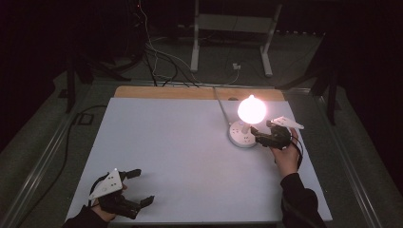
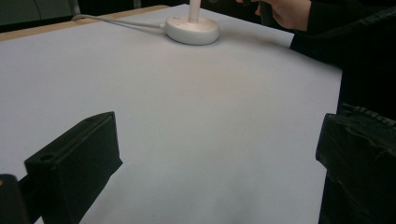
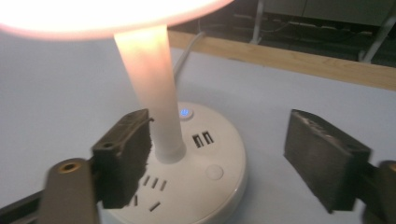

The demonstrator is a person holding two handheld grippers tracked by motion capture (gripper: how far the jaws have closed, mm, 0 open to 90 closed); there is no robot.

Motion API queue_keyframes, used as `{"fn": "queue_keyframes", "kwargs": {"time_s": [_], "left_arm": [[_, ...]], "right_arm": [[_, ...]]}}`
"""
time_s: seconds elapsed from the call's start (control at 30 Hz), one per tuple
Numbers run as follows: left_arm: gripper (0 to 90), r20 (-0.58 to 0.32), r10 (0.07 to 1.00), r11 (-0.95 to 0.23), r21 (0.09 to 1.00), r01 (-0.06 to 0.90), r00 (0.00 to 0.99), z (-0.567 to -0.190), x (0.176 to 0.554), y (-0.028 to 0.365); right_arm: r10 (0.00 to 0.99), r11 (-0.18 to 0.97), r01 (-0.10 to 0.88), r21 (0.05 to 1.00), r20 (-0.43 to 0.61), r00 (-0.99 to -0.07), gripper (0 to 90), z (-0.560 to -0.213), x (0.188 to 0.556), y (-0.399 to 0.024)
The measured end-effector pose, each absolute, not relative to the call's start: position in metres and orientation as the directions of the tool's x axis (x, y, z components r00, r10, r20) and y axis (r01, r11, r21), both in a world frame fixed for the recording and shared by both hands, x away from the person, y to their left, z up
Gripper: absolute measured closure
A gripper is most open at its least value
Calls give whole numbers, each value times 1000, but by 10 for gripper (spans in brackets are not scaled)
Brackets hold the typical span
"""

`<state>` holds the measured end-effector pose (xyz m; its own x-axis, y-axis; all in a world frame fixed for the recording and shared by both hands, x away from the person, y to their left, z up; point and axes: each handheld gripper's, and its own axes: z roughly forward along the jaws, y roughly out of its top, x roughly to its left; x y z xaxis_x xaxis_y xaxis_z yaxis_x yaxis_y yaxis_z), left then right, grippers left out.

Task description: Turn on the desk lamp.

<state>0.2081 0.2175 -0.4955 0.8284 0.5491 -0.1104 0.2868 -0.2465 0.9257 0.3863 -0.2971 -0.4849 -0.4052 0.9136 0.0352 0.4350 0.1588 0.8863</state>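
Lamp (image 1: 248,122) lit, standing on the right far part of the bench (image 1: 180,156); its round white base (image 3: 205,177) doubles as a socket block with slots, two small ports and a blue indicator light (image 3: 185,113). White cord (image 1: 219,105) runs from the base to the far edge.

Right tool (image 1: 264,135) sits at the base's right side, jaws spread, nothing pinched. In the right gripper view the left jaw stands just beside the stem (image 3: 150,93), possibly brushing it (the angle is too steep to be sure); the right jaw hangs over bare bench, off the base. A round button (image 3: 214,171) lies on the base between the jaws.

Left tool (image 1: 137,187) rests at the near left corner, jaws spread wide and empty, well apart from the lamp.

Risks, as judged from here:
- The jaw next to the stem could knock it on withdrawal; a sideways pull would rock or slide the light base.
- A downward drift of the right tool could press the button or the lit switch again and put the light out.
- Glare from the shade (image 3: 107,16) washes out the near view, so a misjudged gap is likely.
- The cord could snag if the base gets dragged toward the near edge.
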Motion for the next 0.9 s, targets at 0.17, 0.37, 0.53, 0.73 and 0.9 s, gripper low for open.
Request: {"fn": "queue_keyframes", "kwargs": {"time_s": [0.17, 0.37, 0.53, 0.73, 0.9], "left_arm": [[4, -109, 550, -242, 928, 283, 828, -495, 208, 218], [4, -111, 549, -242, 928, 285, 828, -495, 208, 218], [4, -112, 550, -239, 929, 284, 828, -495, 208, 219], [4, -114, 547, -241, 928, 286, 829, -495, 208, 218], [4, -114, 547, -240, 928, 286, 829, -495, 207, 218]], "right_arm": [[911, 137, 424, 895, 54, -409, 87, -480, 378, -302], [877, 140, 458, 878, 104, -468, 0, -475, 370, -305], [860, 121, 455, 882, 135, -491, 0, -471, 362, -307], [844, 117, 470, 875, 162, -512, 0, -467, 350, -307], [837, 113, 473, 874, 174, -519, 0, -467, 342, -308]]}}
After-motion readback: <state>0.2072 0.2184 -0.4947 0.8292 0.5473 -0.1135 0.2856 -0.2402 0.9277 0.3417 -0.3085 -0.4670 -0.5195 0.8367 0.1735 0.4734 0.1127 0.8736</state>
